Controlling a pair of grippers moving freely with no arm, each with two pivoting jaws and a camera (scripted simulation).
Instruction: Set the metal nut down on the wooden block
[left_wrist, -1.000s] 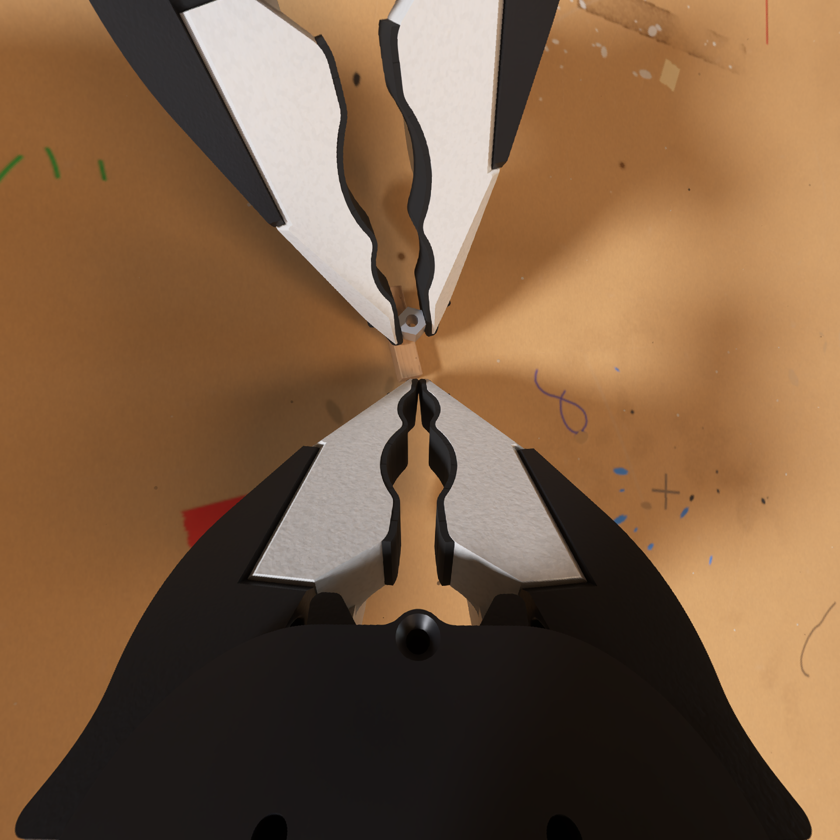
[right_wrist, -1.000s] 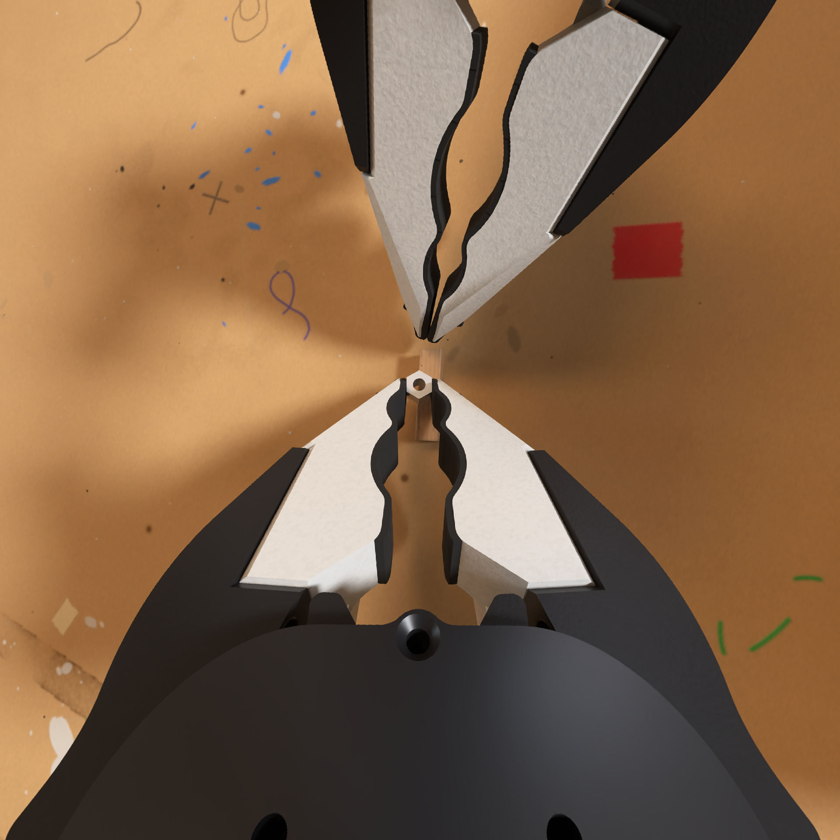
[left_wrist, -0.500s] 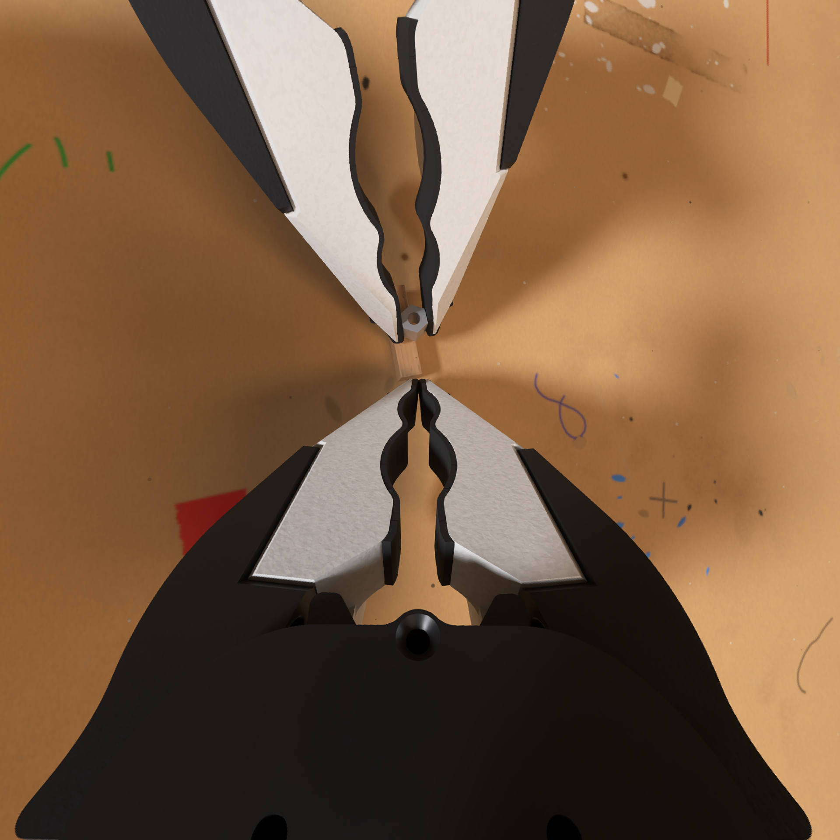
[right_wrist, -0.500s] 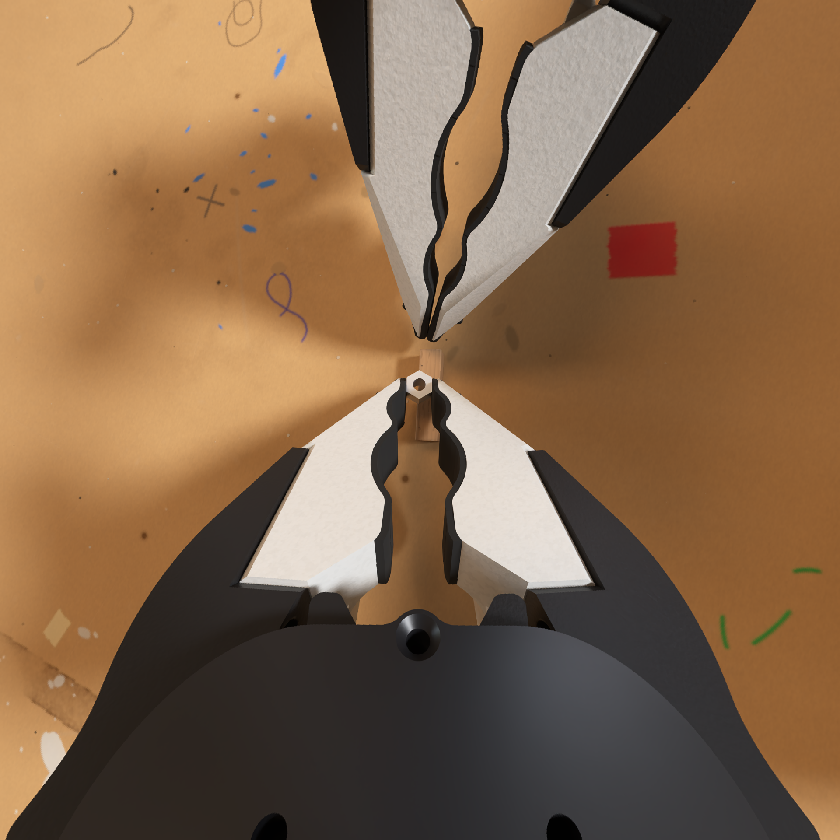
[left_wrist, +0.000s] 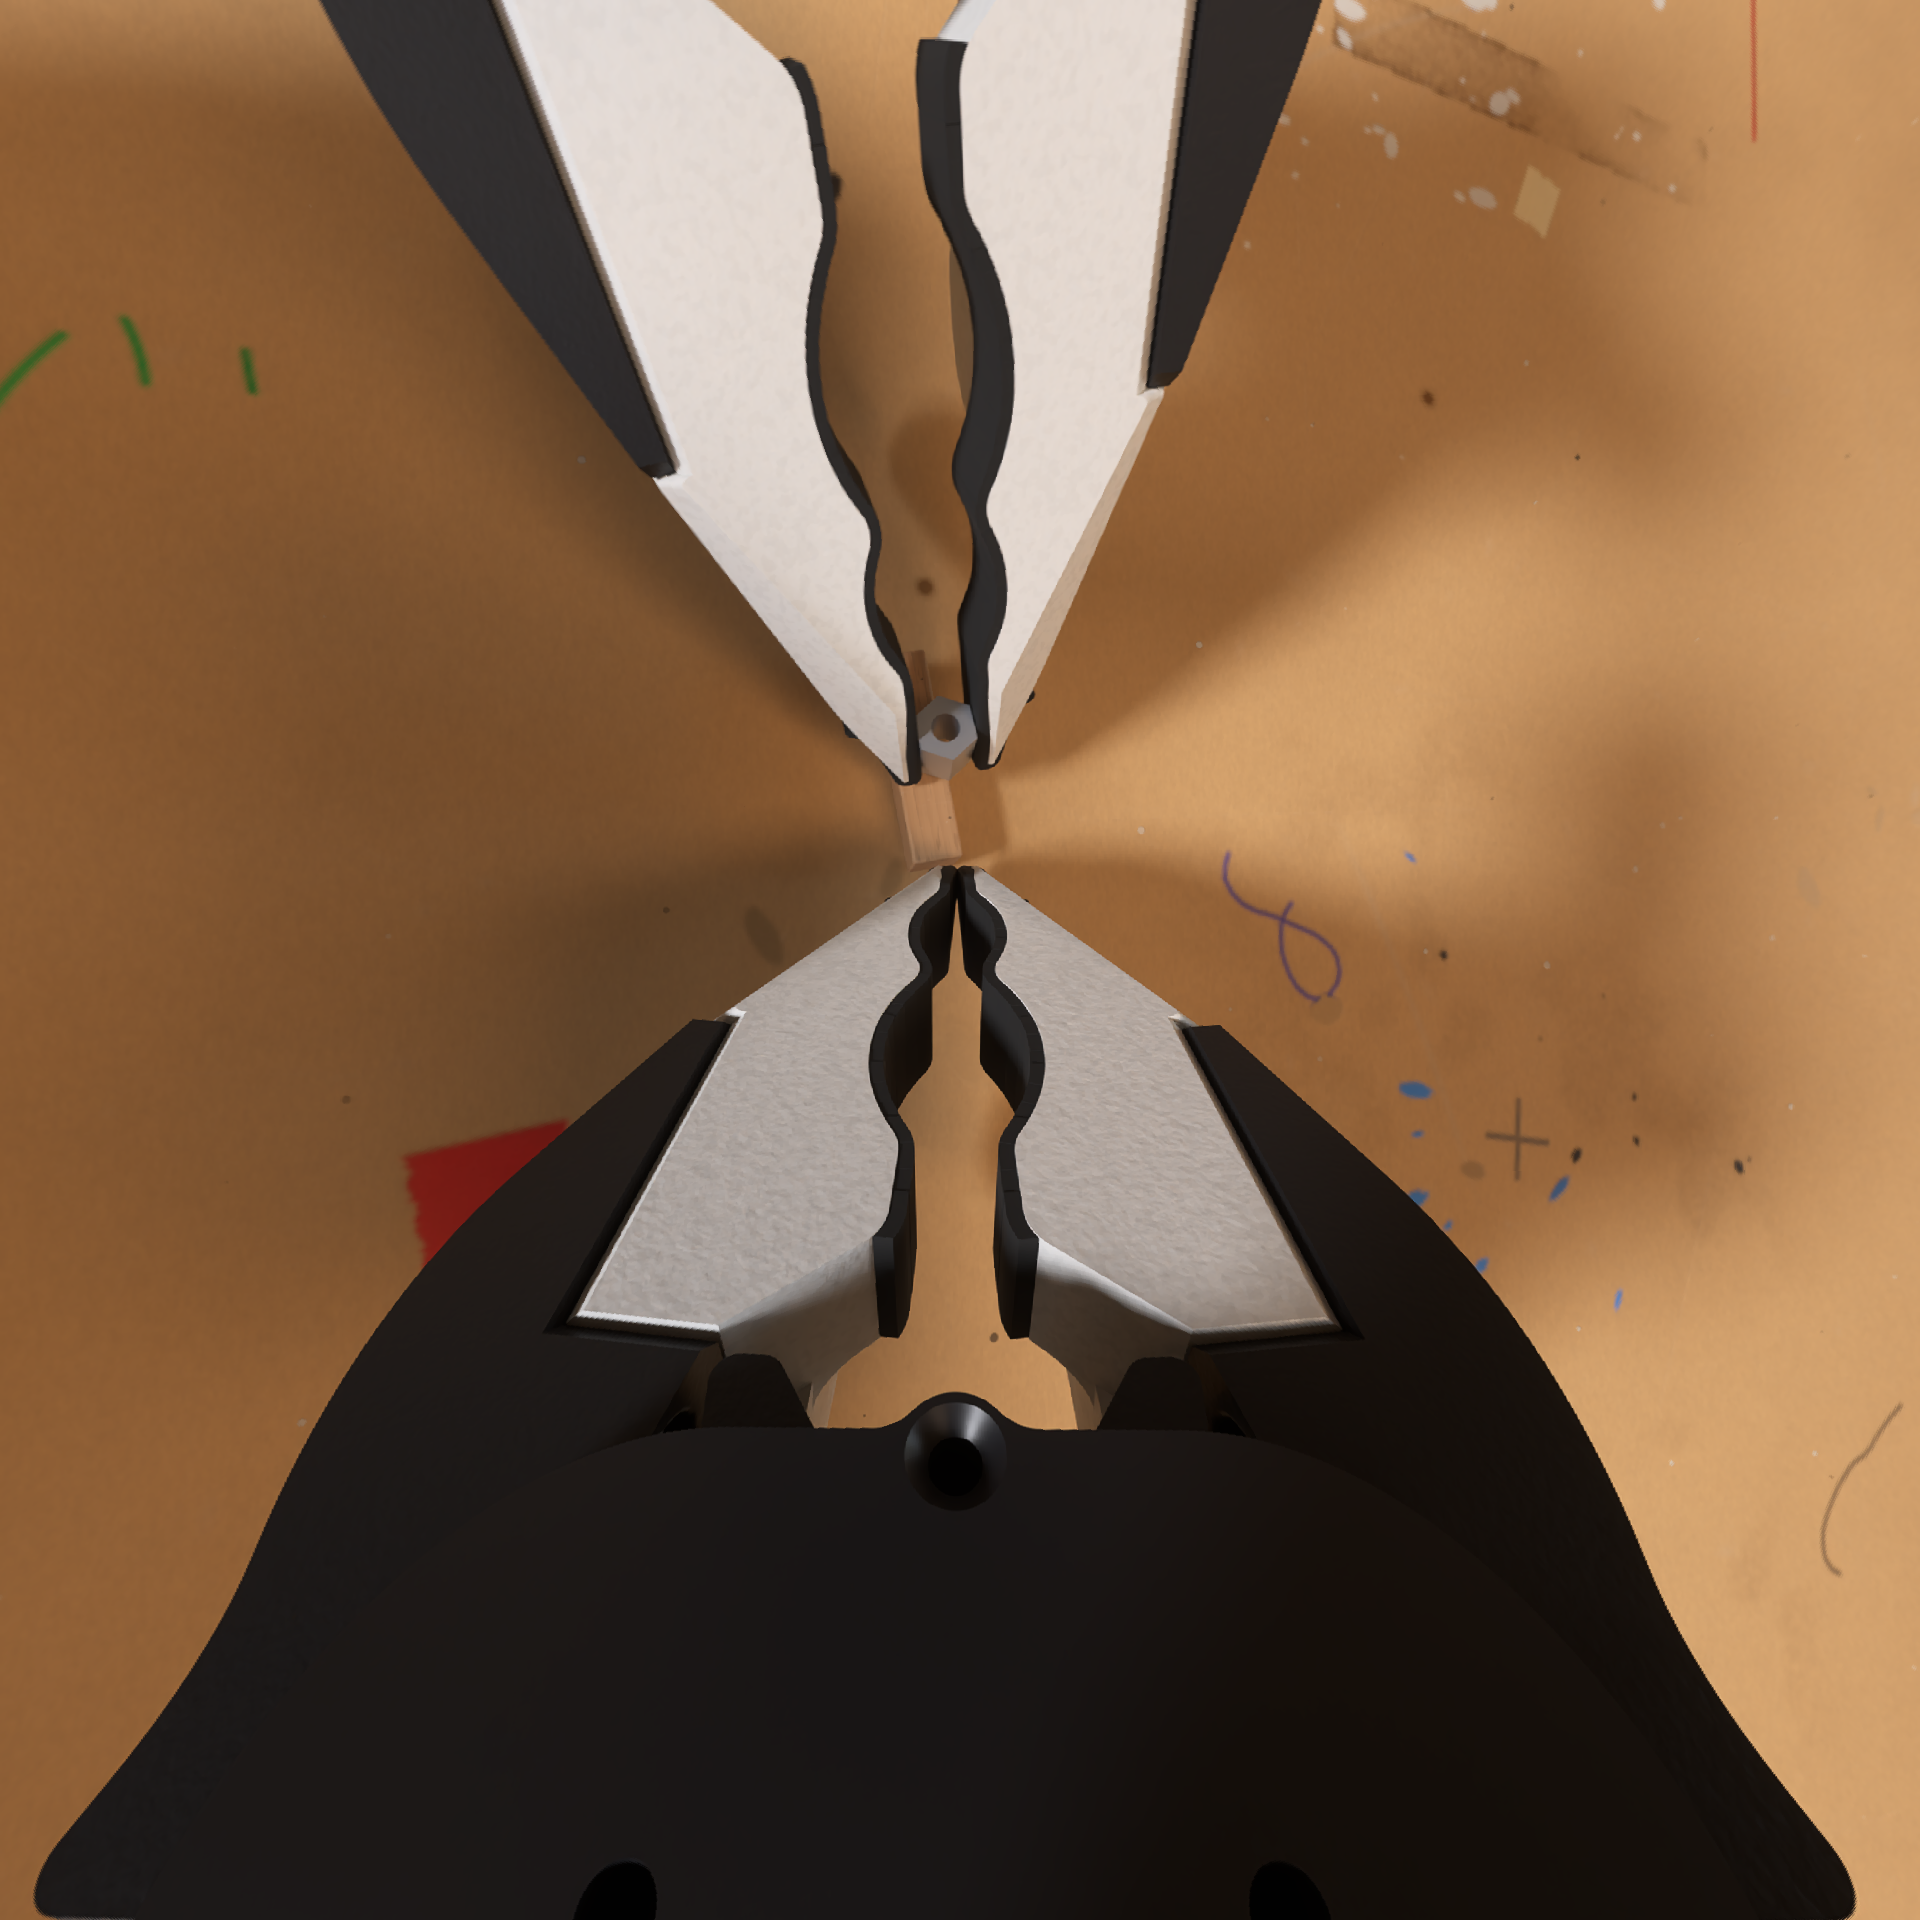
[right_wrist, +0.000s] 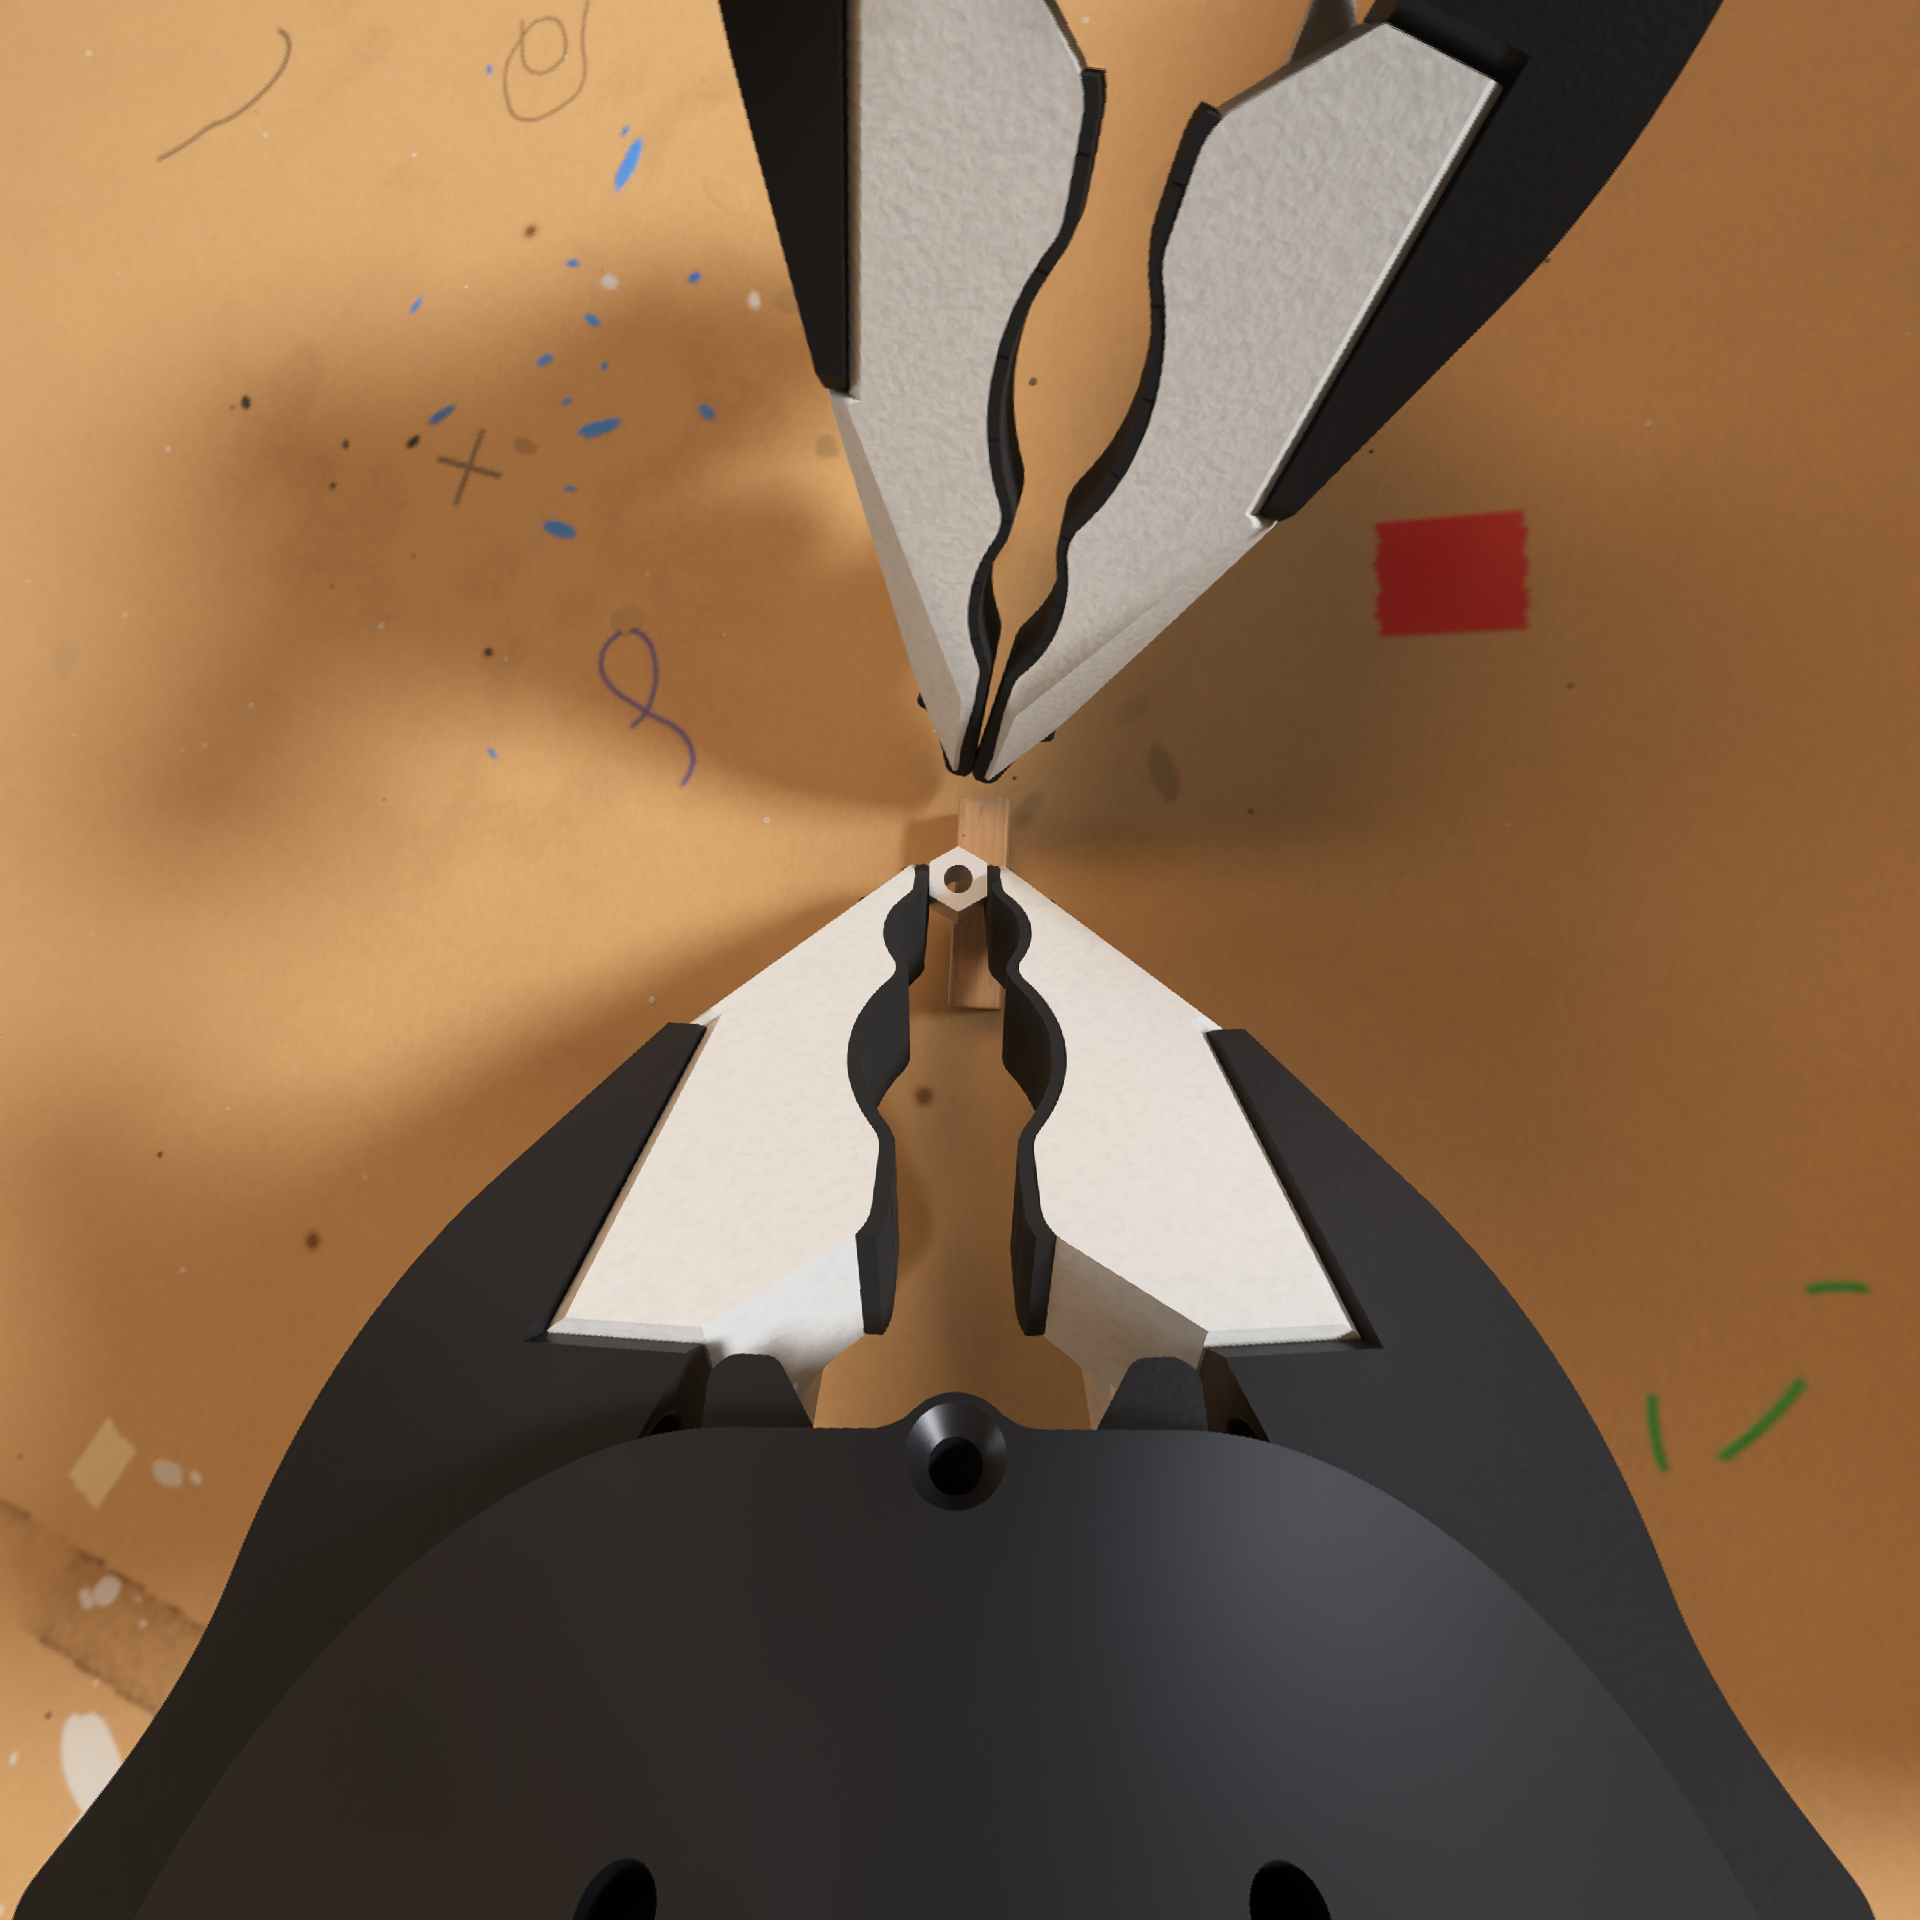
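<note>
The metal nut (right_wrist: 958, 879) is small, grey and hexagonal. My right gripper (right_wrist: 957, 883) is shut on it at the fingertips. The nut is over the wooden block (right_wrist: 983, 823), a thin light stick lying on the table; I cannot tell whether they touch. In the left wrist view the right gripper (left_wrist: 943, 764) reaches in from the top with the nut (left_wrist: 943, 730) above the block (left_wrist: 928, 826). My left gripper (left_wrist: 954, 875) is shut, with nothing seen between its tips, just at the block's near end. In the right wrist view it (right_wrist: 977, 771) points in from the top.
The brown table top (left_wrist: 1558, 623) bears only flat marks: a red patch (right_wrist: 1450, 571), green strokes (left_wrist: 135, 353), blue flecks (right_wrist: 597, 426) and a pen squiggle (left_wrist: 1283, 925). The two grippers face each other tip to tip over the block.
The right gripper with the nut has drifted slightly, and the table marks have shifted a little in both views. The nut stays held over the block and the left gripper stays shut.
</note>
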